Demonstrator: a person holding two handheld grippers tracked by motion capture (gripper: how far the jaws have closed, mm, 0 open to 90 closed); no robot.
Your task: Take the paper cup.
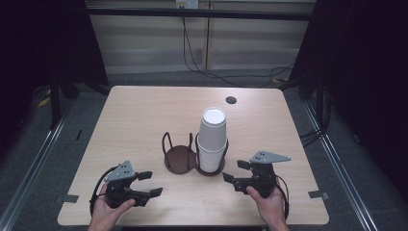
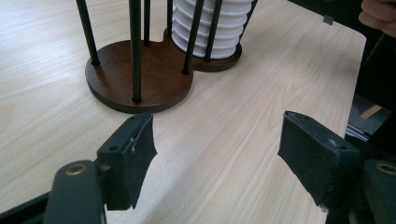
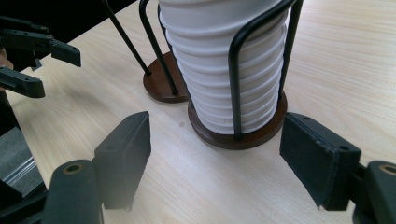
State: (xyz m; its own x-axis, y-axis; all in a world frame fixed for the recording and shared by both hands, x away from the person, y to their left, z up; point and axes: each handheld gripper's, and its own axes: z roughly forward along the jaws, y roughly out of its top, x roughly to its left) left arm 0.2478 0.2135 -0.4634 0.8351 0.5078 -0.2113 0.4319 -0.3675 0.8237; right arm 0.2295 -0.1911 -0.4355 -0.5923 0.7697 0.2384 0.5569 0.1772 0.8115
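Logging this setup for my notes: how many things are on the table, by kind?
Stack of white cups: 1
Two-slot cup holder: 1
Handheld claws, left and right: 2
Total: 4

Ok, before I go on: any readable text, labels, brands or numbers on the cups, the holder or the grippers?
None readable. The stack of white cups is plain, and the dark wooden cup holder, the table and both grippers bear no legible marking.
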